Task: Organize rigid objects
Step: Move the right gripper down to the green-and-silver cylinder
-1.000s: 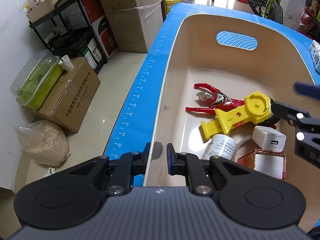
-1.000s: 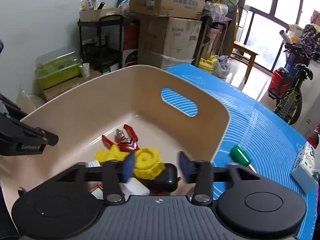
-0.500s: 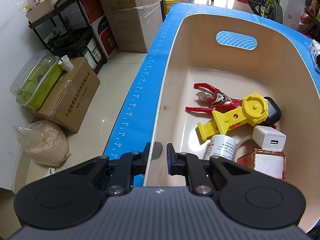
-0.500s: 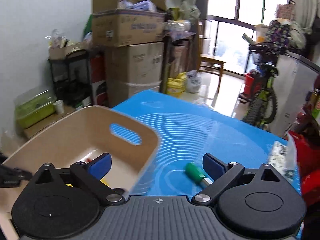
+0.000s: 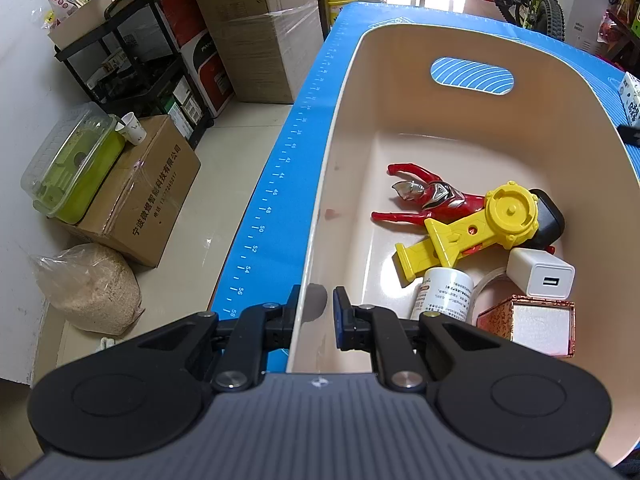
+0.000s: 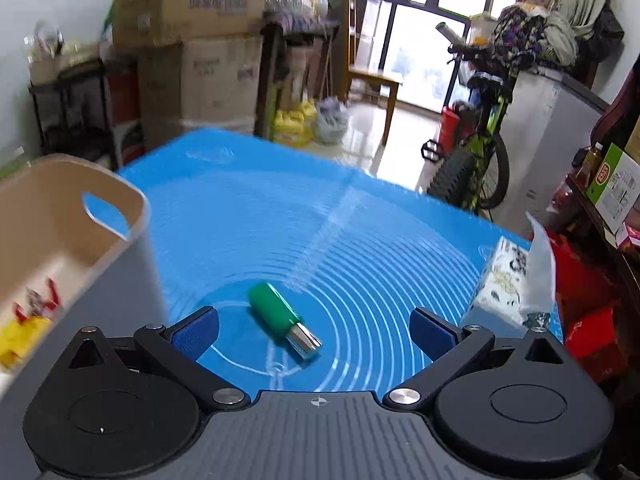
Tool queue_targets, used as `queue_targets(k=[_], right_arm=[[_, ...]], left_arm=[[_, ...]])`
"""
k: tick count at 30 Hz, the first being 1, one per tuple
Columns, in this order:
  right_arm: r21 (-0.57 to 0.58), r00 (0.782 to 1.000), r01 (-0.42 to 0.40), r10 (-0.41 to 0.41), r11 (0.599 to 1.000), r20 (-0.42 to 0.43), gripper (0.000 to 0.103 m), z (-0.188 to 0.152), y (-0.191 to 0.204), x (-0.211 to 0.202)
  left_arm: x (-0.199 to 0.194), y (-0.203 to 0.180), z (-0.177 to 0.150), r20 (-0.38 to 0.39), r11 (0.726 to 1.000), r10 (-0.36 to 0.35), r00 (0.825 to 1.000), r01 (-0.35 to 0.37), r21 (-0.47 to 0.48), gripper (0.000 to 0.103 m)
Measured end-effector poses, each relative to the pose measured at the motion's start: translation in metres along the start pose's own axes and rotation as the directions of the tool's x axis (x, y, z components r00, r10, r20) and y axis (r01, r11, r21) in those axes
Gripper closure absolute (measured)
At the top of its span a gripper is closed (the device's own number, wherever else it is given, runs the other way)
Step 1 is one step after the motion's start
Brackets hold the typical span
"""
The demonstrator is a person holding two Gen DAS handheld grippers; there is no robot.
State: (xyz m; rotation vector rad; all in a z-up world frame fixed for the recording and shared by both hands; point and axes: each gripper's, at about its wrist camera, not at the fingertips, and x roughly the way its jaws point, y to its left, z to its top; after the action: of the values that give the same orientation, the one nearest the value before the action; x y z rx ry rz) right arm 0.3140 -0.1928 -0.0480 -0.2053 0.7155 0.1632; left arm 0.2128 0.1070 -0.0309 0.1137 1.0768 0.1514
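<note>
My left gripper (image 5: pixel 316 308) is shut on the near left wall of a beige bin (image 5: pixel 344 128), one finger inside and one outside. In the bin lie a red hero figure (image 5: pixel 432 196), a yellow toy (image 5: pixel 480 232), a black object (image 5: pixel 550 218), a white charger (image 5: pixel 540 274), a white bottle (image 5: pixel 446 294) and a red-edged box (image 5: pixel 528 328). My right gripper (image 6: pixel 314 330) is open and empty, just above the blue mat (image 6: pixel 260 208). A green-handled tool (image 6: pixel 282 320) lies on the mat between its fingers. The bin (image 6: pixel 60 196) stands to its left.
A tissue pack (image 6: pixel 504 280) sits on the mat to the right. The mat's left edge (image 5: pixel 280 176) drops to the floor with cardboard boxes (image 5: pixel 140 196) and a grain bag (image 5: pixel 92 288). A bicycle (image 6: pixel 476 148) and stacked boxes (image 6: pixel 208 52) stand beyond the table.
My right gripper let go of the black object in the bin, opened wide, and swung right out of the bin to hover over the green tool. My left gripper stayed still.
</note>
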Motion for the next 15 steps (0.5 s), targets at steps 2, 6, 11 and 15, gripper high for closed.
queue_targets(k=[2,6,11,15], right_arm=[[-0.029,1.000,0.009,-0.009,1.000,-0.018,0.002,-0.003,0.004,0.012],[-0.067,0.999,0.006,-0.008,0.998,-0.032,0.002,-0.005,0.011,0.037],[-0.131,0.997,-0.020,0.011,0.991,-0.072,0.008,0.002,0.027,0.069],[-0.120,0.994,0.001,-0.014,0.993,-0.107,0.011,0.003,0.030,0.091]], left_arm=[[0.000,0.001,0.001,0.001,1.000,-0.005,1.000,0.005,-0.003,0.086],[-0.001,0.002,0.000,0.001,1.000,-0.013,1.000,0.013,-0.005,0.086],[-0.001,0.004,0.000,0.000,1.000,-0.021,1.000,0.021,-0.008,0.086],[-0.001,0.004,0.000,0.001,1.000,-0.022,1.000,0.022,-0.004,0.086]])
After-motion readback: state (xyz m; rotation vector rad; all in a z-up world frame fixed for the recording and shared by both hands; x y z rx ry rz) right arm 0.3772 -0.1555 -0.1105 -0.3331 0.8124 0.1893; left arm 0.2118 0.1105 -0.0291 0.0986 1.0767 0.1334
